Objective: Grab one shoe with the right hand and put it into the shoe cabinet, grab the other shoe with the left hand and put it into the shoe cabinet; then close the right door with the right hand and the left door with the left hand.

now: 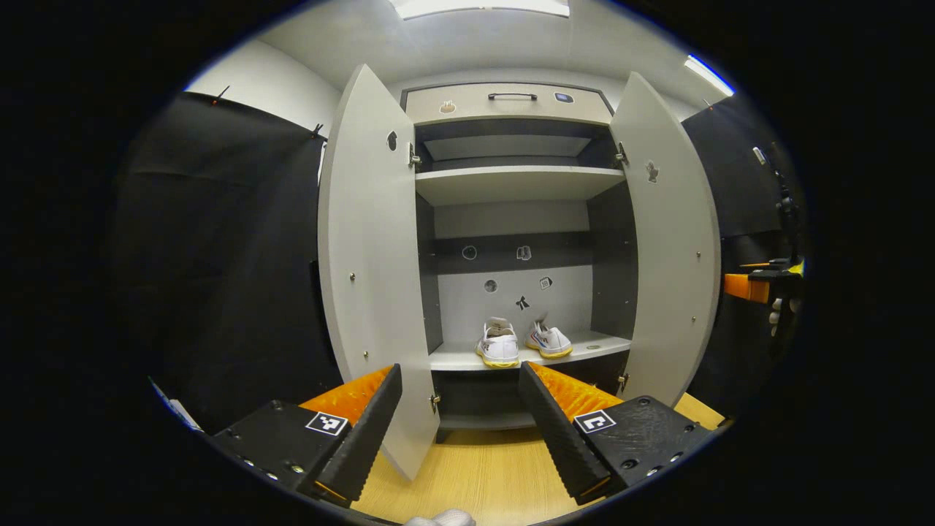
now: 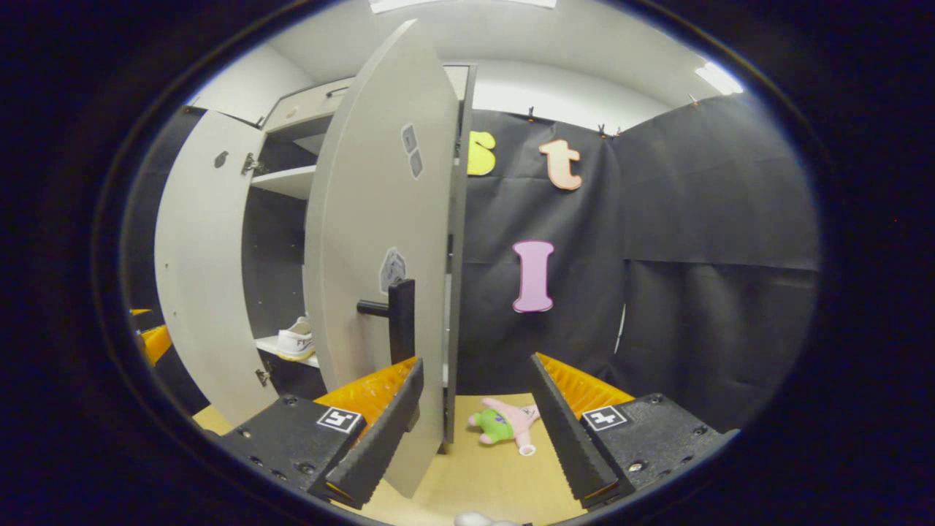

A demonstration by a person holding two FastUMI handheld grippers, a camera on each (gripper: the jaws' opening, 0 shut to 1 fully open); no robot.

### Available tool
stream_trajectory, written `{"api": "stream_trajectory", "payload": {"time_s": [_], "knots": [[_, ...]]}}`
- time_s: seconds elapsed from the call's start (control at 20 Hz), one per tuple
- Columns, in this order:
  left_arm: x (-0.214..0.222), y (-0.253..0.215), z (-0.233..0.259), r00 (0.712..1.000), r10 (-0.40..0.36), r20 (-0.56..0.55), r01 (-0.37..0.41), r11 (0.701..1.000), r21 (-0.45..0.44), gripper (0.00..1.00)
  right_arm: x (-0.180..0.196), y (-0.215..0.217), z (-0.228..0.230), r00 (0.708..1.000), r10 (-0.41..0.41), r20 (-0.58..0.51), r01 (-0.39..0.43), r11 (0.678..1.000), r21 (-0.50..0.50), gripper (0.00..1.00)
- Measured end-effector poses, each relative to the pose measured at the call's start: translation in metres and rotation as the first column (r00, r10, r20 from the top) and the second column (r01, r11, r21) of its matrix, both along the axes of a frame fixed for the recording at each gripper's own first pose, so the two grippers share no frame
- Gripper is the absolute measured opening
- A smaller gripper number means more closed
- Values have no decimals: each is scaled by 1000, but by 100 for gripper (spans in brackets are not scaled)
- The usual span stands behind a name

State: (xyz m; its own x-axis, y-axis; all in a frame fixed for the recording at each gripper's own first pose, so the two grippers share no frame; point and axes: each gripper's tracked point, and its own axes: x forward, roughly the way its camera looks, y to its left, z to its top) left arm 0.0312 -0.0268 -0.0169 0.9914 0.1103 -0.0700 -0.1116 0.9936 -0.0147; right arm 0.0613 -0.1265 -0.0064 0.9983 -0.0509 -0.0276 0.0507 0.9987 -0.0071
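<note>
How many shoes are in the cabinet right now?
2. Both stand on the lower shelf: the left shoe and the right shoe, side by side. None seen on other shelves.

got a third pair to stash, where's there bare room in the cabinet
The upper shelf is bare from door to door. On the lower shelf, the two shoes sit mid-shelf; free strips lie between them and the left door, and toward the right door. The middle is crowded.

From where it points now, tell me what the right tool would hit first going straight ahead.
Probably the right door's free edge, just left of the open right tool; past it, the black cloth wall. Depth unclear.
</note>
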Motion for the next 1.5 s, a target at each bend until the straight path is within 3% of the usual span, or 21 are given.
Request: {"api": "stream_trajectory", "payload": {"time_s": [0.25, 0.55, 0.6, 0.95, 1.2, 1.5], "knots": [[-9, 13, -3, 1000, 19, -15, -19, 1000, -3, 96, 13, 84, -2, 981, 192, -4, -192, 981, -12, 95], [-14, 29, -3, 1000, 27, -13, -27, 1000, -6, 100, -4, 111, -11, 982, 188, -11, -188, 982, 1, 99], [-15, 33, -4, 999, 29, -15, -29, 1000, -8, 96, -6, 115, -14, 983, 184, -14, -184, 983, 10, 99], [-20, 57, -6, 1000, 17, -18, -17, 1000, -7, 100, -24, 123, -20, 992, 126, -24, -125, 992, 34, 99], [-21, 98, -14, 999, 33, -24, -33, 999, 2, 97, -45, 134, -30, 995, 92, -43, -89, 995, 54, 99], [3, 177, -17, 994, 112, 2, -112, 994, 8, 96, -73, 156, -48, 994, 66, -83, -63, 997, 45, 99]]}}
